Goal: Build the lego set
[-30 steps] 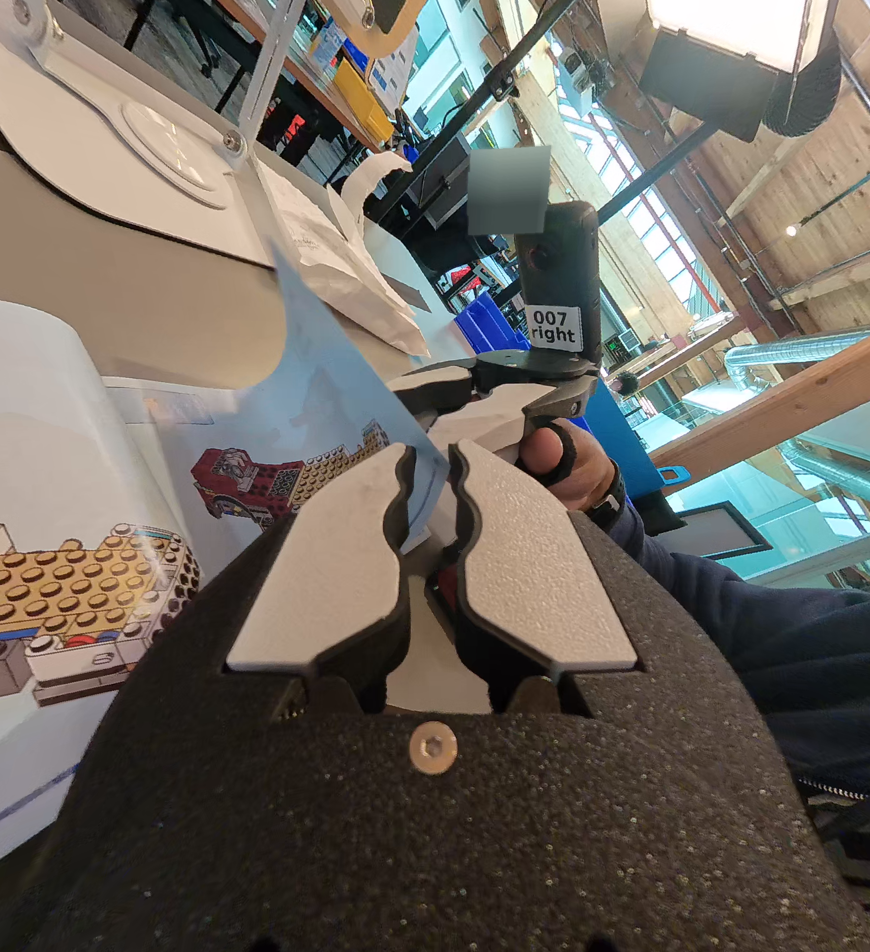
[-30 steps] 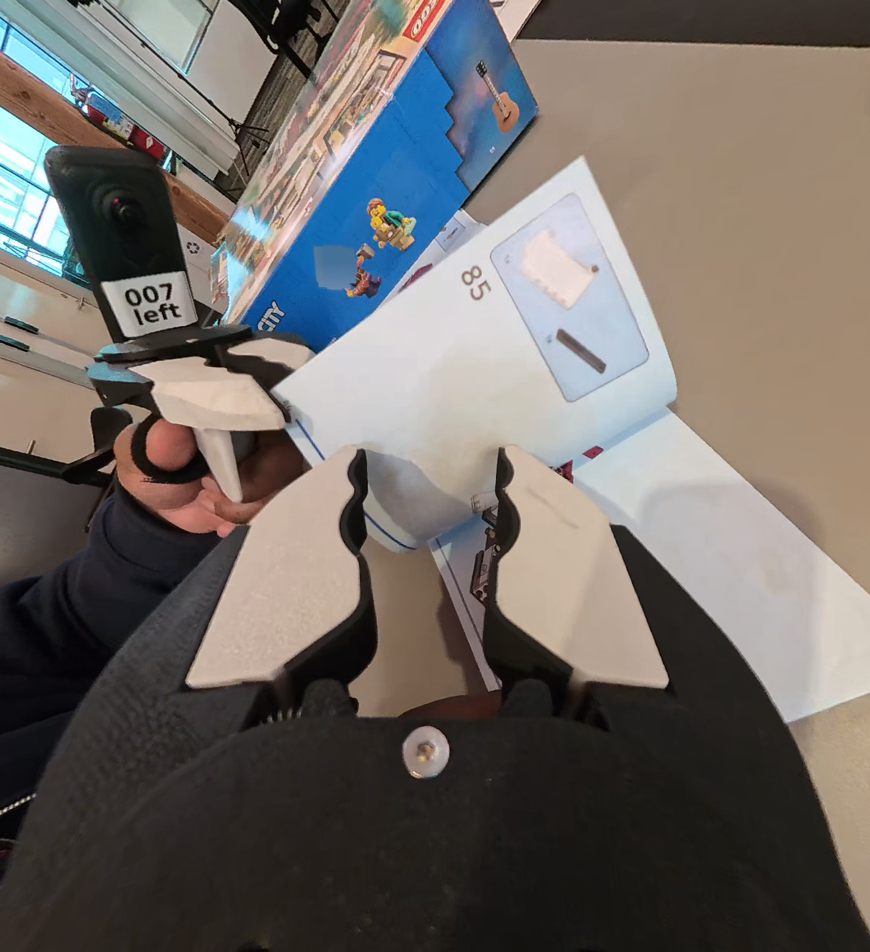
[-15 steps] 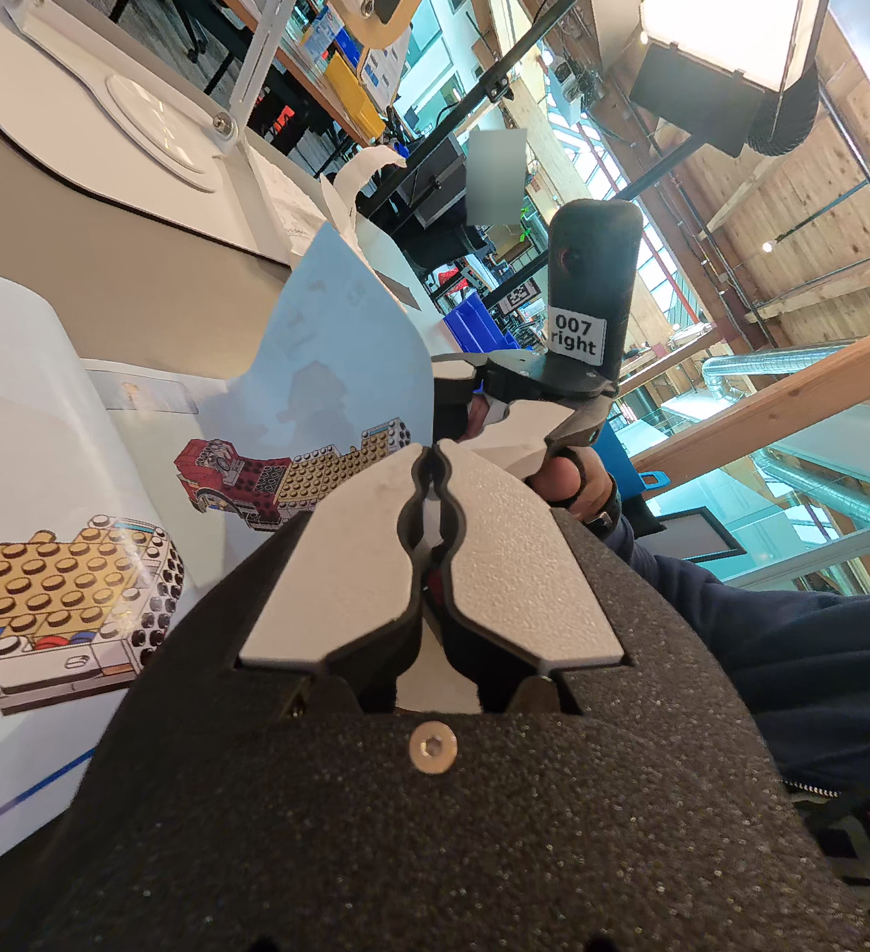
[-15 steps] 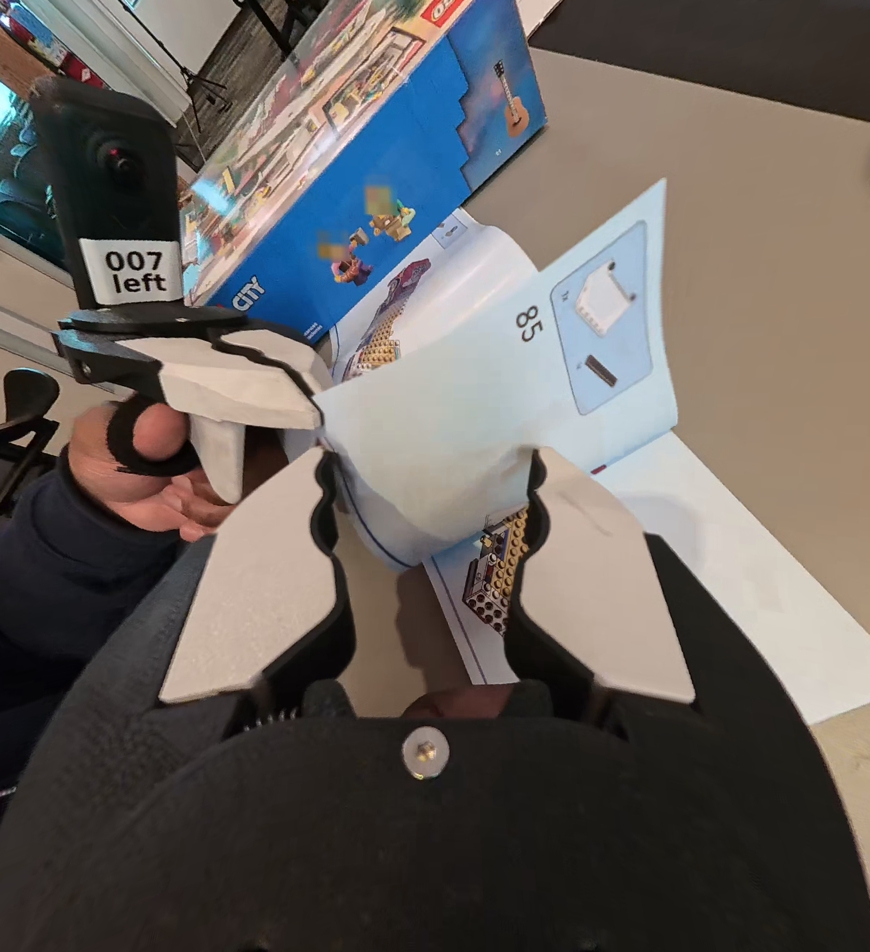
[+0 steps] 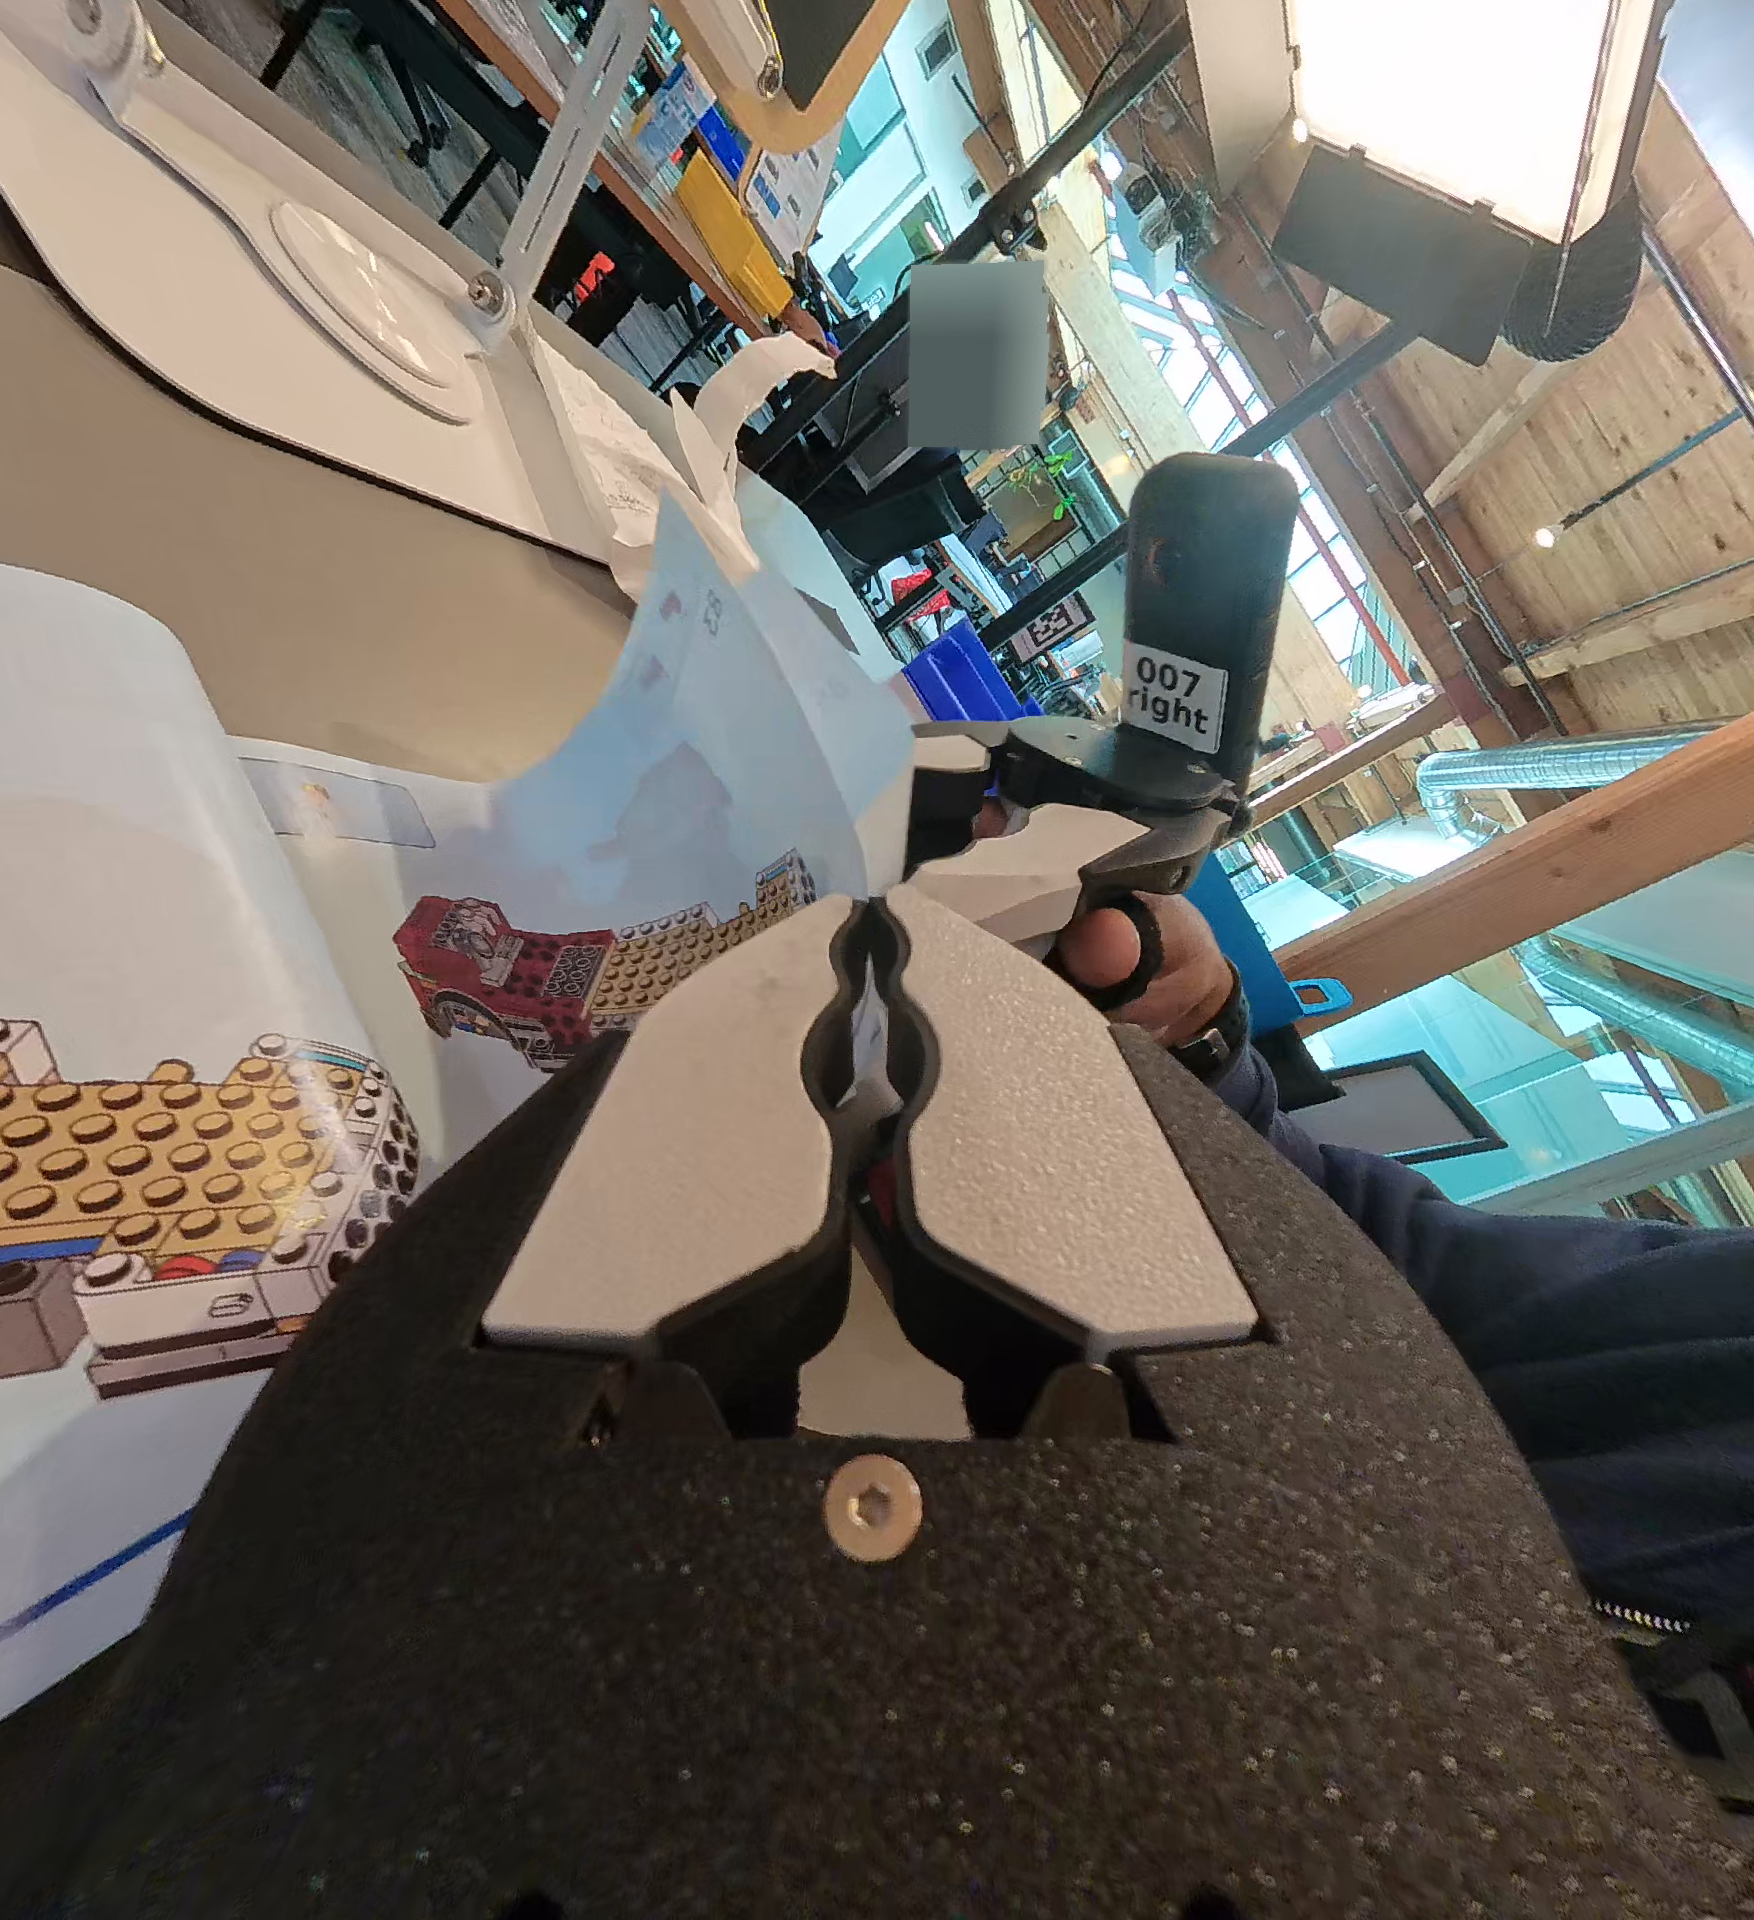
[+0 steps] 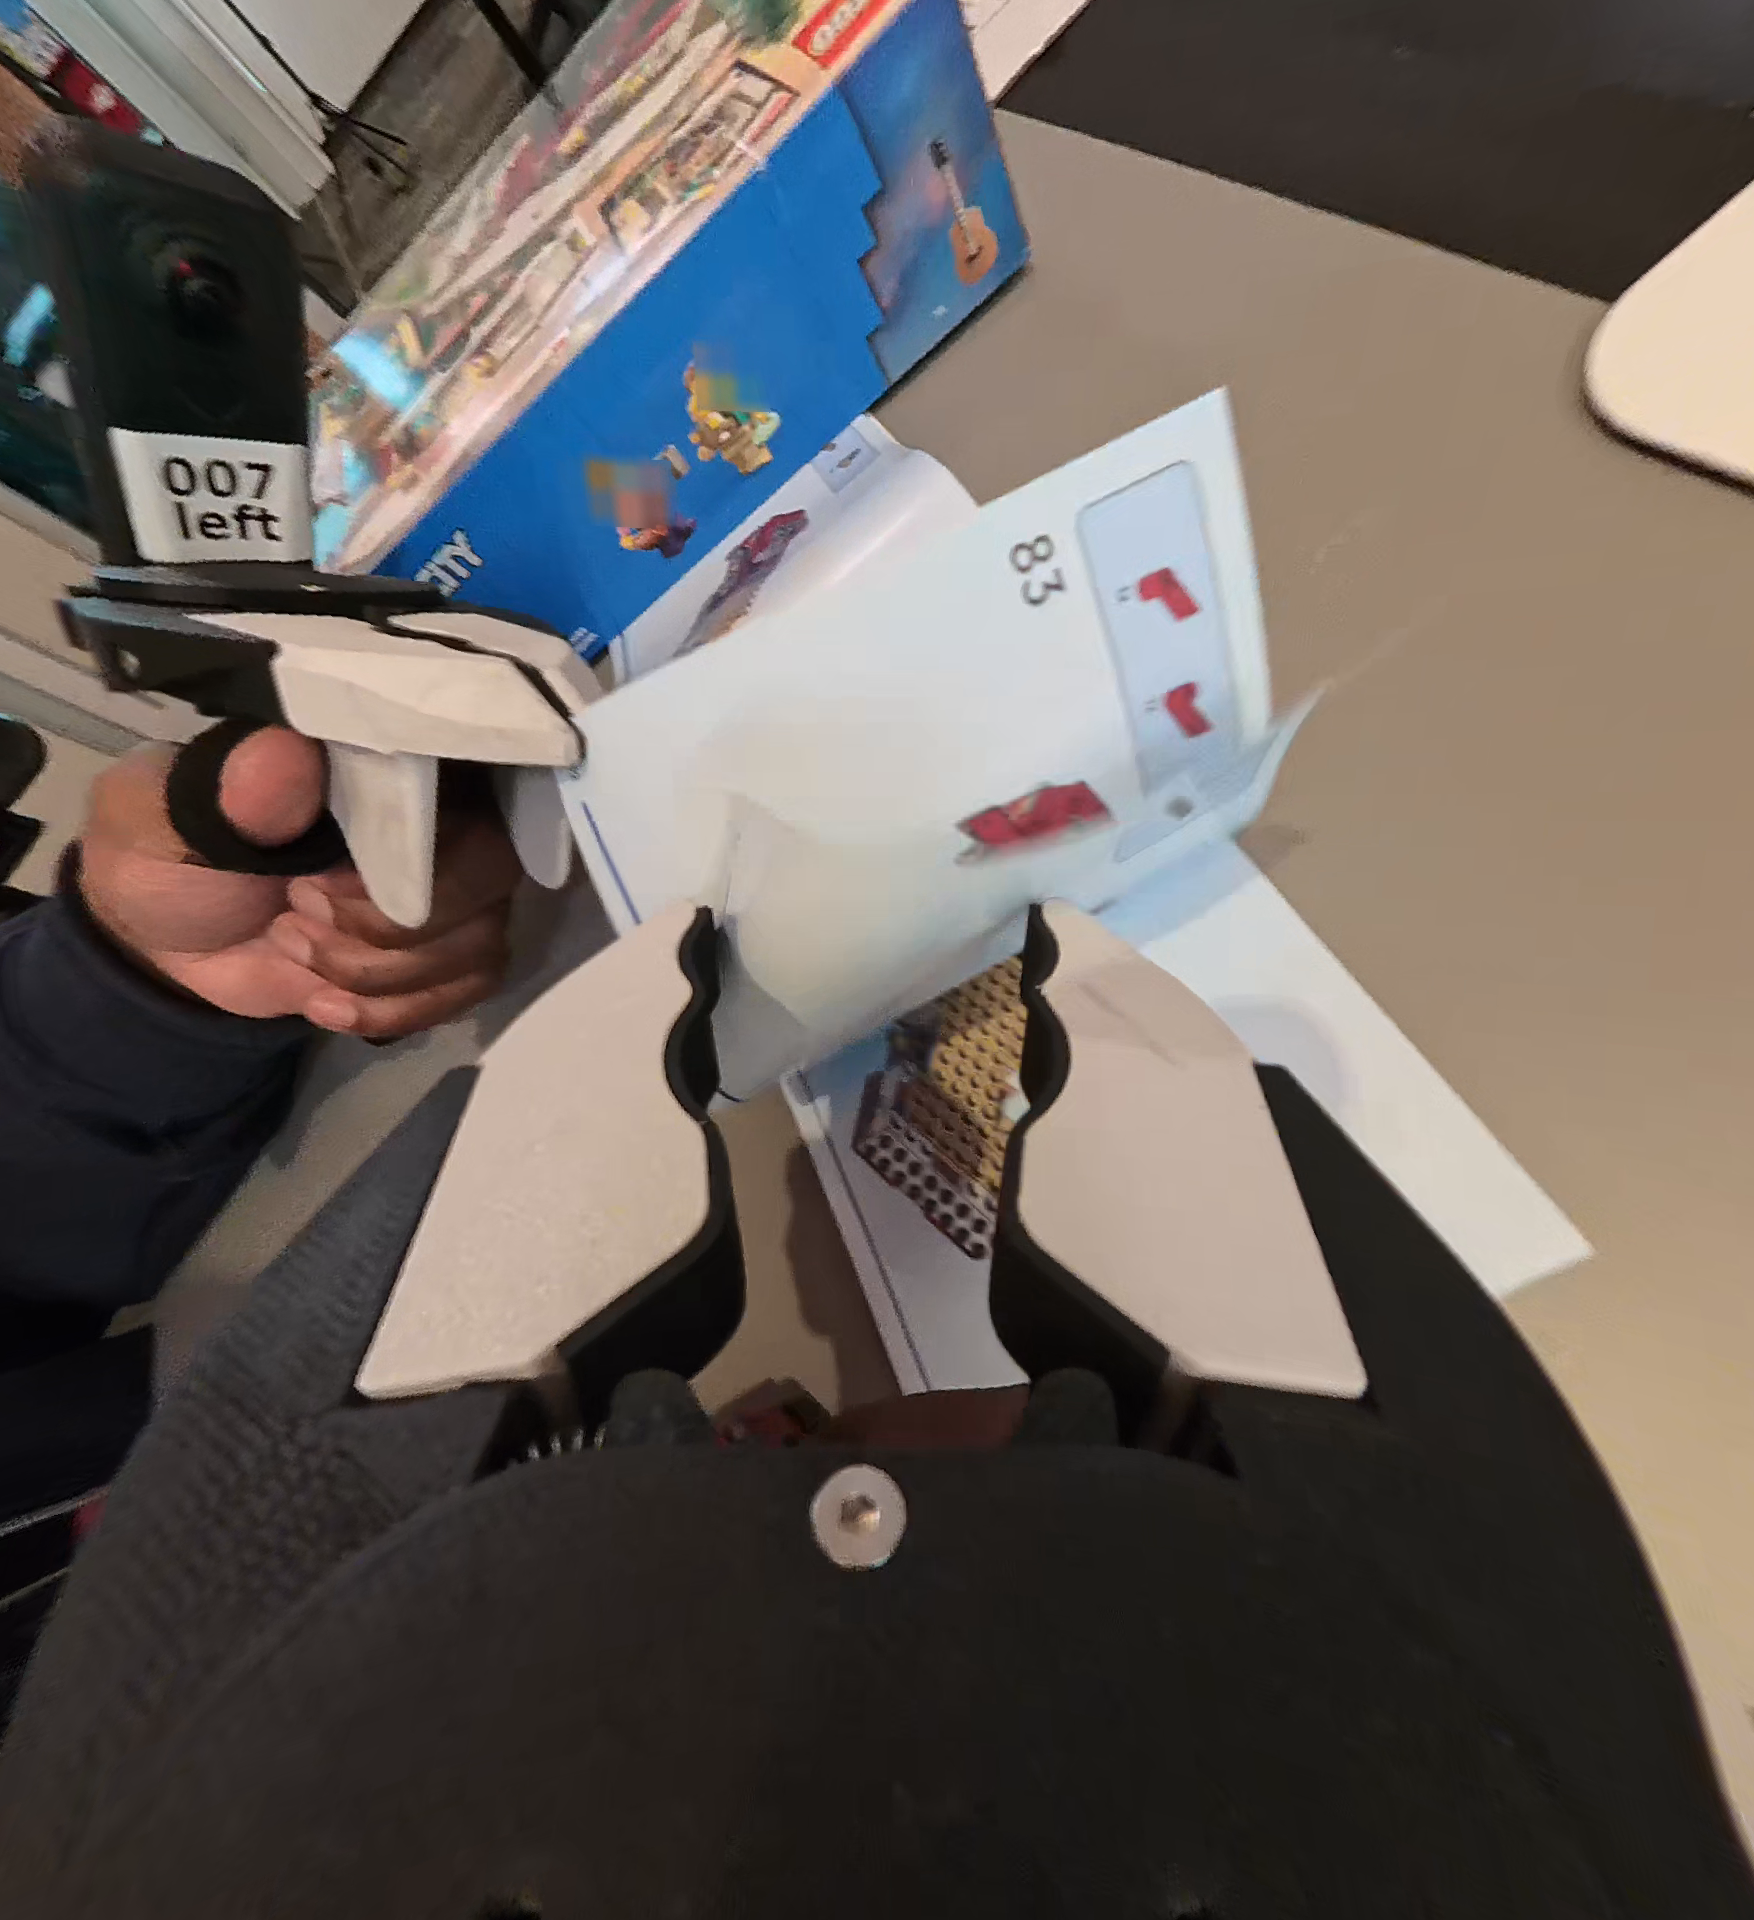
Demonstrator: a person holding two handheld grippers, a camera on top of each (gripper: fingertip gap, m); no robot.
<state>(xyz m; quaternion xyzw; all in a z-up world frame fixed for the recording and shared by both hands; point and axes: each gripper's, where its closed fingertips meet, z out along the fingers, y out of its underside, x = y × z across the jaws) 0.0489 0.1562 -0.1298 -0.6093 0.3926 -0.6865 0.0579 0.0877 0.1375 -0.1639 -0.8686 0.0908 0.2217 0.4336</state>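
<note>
My left hand-held gripper [image 5: 868,920] pinches a lifted page [image 5: 727,769] of the brick-building booklet [image 6: 1372,1091] on the table [image 6: 1475,520]. My right hand-held gripper [image 6: 868,935] is wide open around curled pages [image 6: 852,935], holding nothing.

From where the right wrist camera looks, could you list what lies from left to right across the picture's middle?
Hand holding the left gripper → lifted booklet page → bare grey table → white board corner.

Bright daylight, glaring overhead lamp panel [image 5: 1455,94], motion-blurred booklet page [image 6: 956,748], fisheye-bent edges
</note>
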